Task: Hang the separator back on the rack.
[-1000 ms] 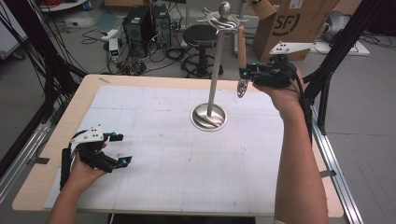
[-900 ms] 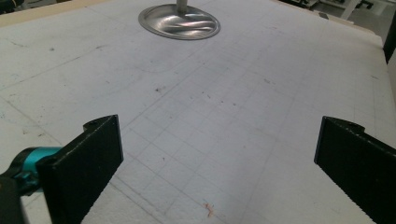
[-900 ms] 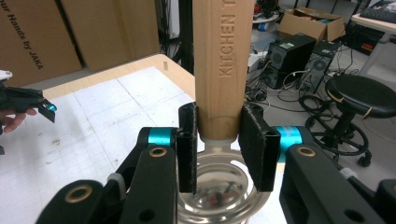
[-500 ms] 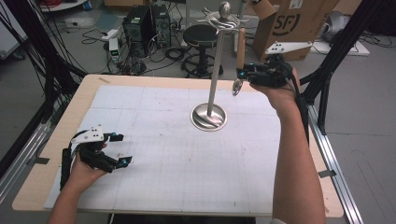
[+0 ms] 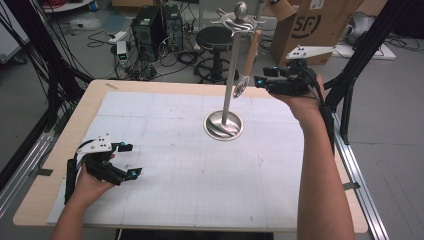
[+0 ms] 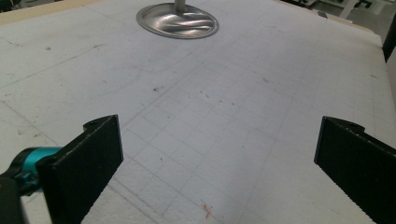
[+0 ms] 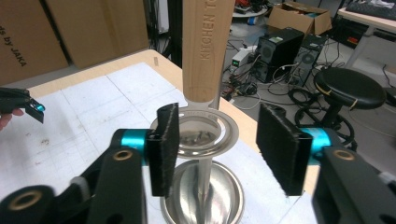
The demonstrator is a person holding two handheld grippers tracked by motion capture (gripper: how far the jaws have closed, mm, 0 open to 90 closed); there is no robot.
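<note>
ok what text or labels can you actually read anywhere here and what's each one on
"KITCHEN TO", cut off by the frame's top edge: on the wooden handle of the hanging utensil, in the right gripper view.
"SF": on the cardboard box behind the table, high view.
"s by JAKA", its start cut off: on the cardboard box at the left of the right gripper view.
Nothing else is readable.

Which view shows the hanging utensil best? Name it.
The right gripper view: the utensil hangs close, wooden handle lettered, metal ring by the open jaws. The high view shows it small on the stand.
</note>
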